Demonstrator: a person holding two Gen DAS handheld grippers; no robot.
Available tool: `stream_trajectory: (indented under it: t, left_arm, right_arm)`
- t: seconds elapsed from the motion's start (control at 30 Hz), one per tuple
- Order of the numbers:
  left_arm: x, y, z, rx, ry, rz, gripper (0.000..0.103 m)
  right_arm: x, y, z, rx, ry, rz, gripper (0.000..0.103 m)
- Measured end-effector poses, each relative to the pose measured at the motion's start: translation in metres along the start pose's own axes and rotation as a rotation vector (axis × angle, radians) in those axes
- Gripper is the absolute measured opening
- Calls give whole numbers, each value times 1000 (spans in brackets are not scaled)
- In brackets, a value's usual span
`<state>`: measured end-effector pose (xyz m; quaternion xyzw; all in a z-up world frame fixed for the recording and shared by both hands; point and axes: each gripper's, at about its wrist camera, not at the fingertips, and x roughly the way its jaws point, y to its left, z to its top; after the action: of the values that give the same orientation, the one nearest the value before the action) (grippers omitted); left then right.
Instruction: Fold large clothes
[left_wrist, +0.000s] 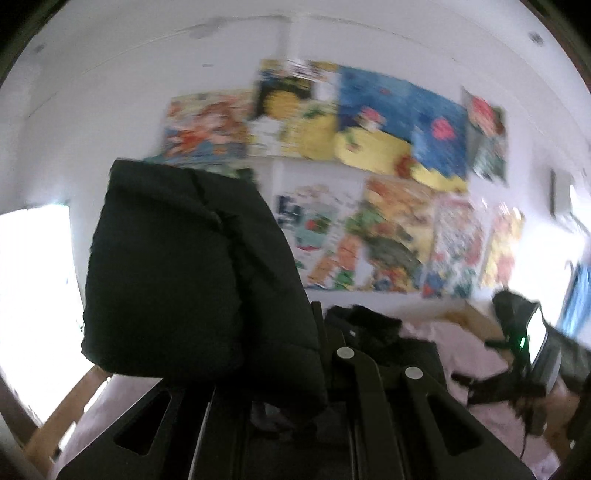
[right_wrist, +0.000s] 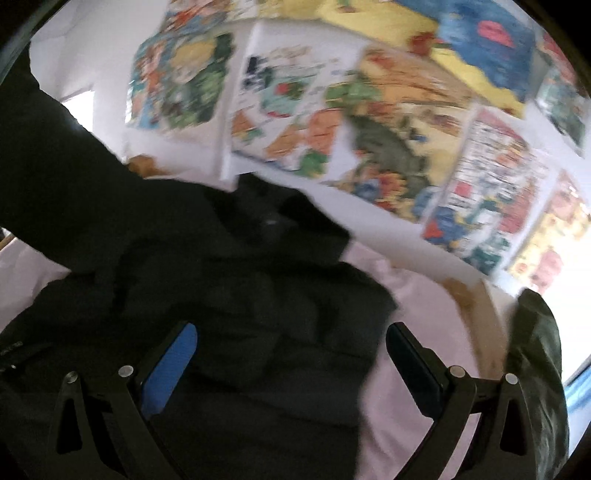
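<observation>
Left view: left claw pinched shut on a padded fold of the black jacket, lifted over the pink bed; carry it level
Right view: right claw gapes wide, empty, above the jacket body; grip the matching edge before folding

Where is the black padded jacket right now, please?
Part of the black padded jacket hangs from the shut left gripper, raised before the poster wall; the rest lies on the pink bedsheet.
</observation>
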<state>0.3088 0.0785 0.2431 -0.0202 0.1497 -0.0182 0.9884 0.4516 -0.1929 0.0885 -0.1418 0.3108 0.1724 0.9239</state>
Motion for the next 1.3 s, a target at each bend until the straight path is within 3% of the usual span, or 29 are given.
stream_trajectory:
  t: [0.23, 0.53, 0.77, 1.07, 1.2, 1.3]
  left_arm:
    - [61, -97, -18, 252, 141, -47, 7]
    - [148, -194, -81, 439, 268, -116, 6]
    - [220, -222, -144, 437, 382, -178, 5]
    - [262, -206, -189, 393, 483, -305, 9]
    - [269, -202, -202, 330, 564, -360, 19]
    - [271, -198, -201, 280, 590, -415, 42]
  right_arm:
    - [18, -72, -51, 194, -13, -9, 103]
    - [59, -111, -91, 220, 26, -86, 103]
    - [73, -129, -110, 219, 34, -131, 103]
    - [103, -144, -135, 296, 119, -106, 103]
    - [114, -148, -141, 344, 139, -75, 103]
    - [117, -152, -142, 364, 139, -66, 103]
